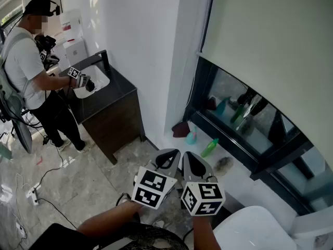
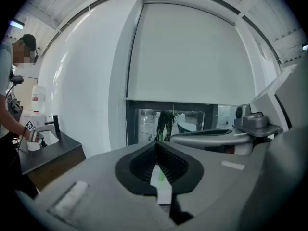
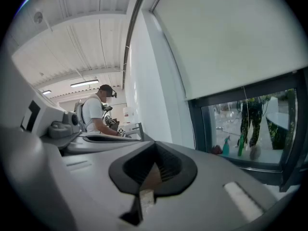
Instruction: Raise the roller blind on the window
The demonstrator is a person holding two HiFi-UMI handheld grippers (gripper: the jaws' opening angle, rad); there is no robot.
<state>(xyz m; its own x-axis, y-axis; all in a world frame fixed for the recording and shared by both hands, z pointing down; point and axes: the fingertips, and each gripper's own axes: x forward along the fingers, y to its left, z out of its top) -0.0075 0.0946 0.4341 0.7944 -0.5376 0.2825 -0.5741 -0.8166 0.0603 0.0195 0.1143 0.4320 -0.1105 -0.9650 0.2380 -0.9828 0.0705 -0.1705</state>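
Well, a smooth, flat roller blind (image 1: 270, 40) overhangs the dark-framed window (image 1: 229, 90)

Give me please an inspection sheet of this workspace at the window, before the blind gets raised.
Surface: white window sill, partly occupied.
Job's things: roller blind lowered over most of the window; lower glass exposed.
Clutter: teal spray bottle, green bottle and dark red cloth on the sill.
Grippers: left hand-held gripper and right hand-held gripper shut, empty, side by side, not touching the blind.
Cables: cable and power strip on the floor.
Surroundings: another person at a dark sink cabinet, left.
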